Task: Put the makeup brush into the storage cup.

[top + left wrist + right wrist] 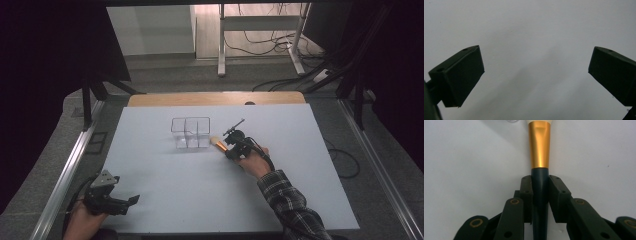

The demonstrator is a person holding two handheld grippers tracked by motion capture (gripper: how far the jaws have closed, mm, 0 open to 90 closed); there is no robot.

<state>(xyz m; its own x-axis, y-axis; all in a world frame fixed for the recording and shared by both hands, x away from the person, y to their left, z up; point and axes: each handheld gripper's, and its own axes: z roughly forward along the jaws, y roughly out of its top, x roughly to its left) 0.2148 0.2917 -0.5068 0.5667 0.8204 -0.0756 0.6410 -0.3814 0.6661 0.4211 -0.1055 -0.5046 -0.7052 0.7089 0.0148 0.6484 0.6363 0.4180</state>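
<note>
Desk (165,200) surface, pale and wide, is carrying a clear divided organizer (190,133) near its middle. Just right of that box, the right gripper (226,148) is clamping the dark handle of a makeup brush (539,157) (gold ferrule, pale bristles pointing at the organizer), which is lying low over the desk. Left gripper (131,201) is resting at the near left corner, jaws spread wide on nothing.
</note>
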